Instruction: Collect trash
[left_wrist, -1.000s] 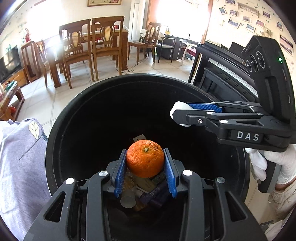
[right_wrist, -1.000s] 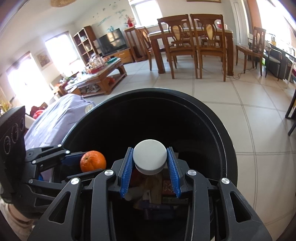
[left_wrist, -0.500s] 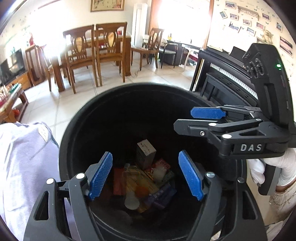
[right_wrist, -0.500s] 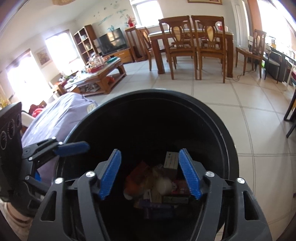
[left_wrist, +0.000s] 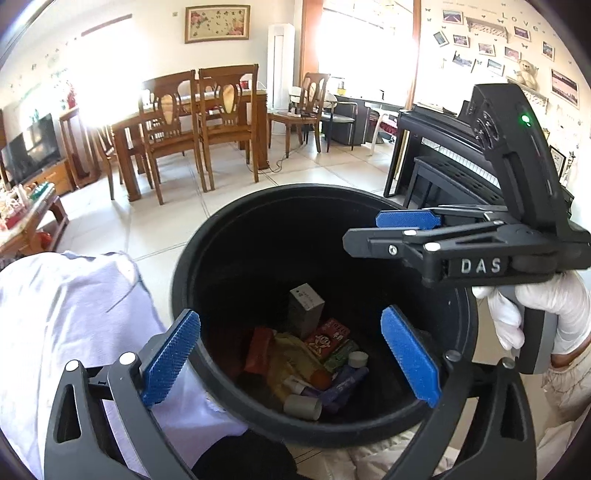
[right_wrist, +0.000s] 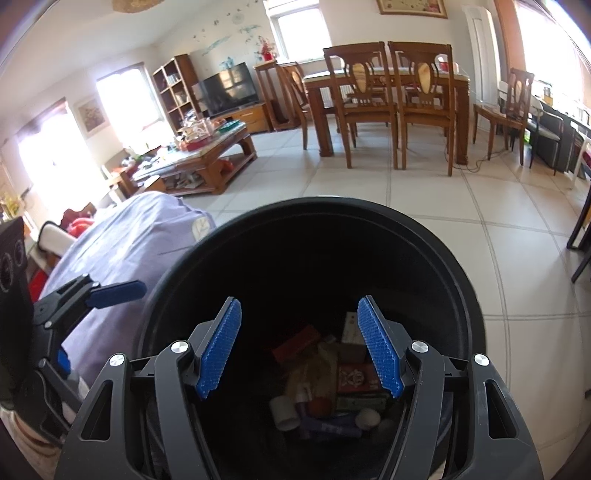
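Here the left gripper (left_wrist: 291, 363) has its jaws opening to their widest, nothing between the blue pads, which straddle the near rim of the black bin (left_wrist: 236, 210). The right gripper (right_wrist: 299, 349) stands moderately open and equally empty, poised over the bin's mouth; in the left view it reaches in from the right, carried by a white-gloved hand (left_wrist: 532, 317).

All the trash lies at the bottom of the bin. The orange (left_wrist: 320, 379) sits in the middle of the heap, half sunk among wrappers: round, firm, with no long axis, so any grip across its width would do, though the skin could roll under flat pads. The white cap (left_wrist: 358, 359) rests just to its right, a short light disc, face up; I judge it best taken across its rim. A pale cardboard tube (left_wrist: 303, 407) lies on its side nearest the camera, its open end facing right, its axis running roughly left to right; it looks light and crushable. A small grey box (left_wrist: 306, 310) stands tilted against the far side, long axis nearly upright, stiff at the edges. The red packet (left_wrist: 328, 339) lies flat, thin and probably slippery.

Outside, a lilac cloth (left_wrist: 74, 314) lies against the bin's left side.
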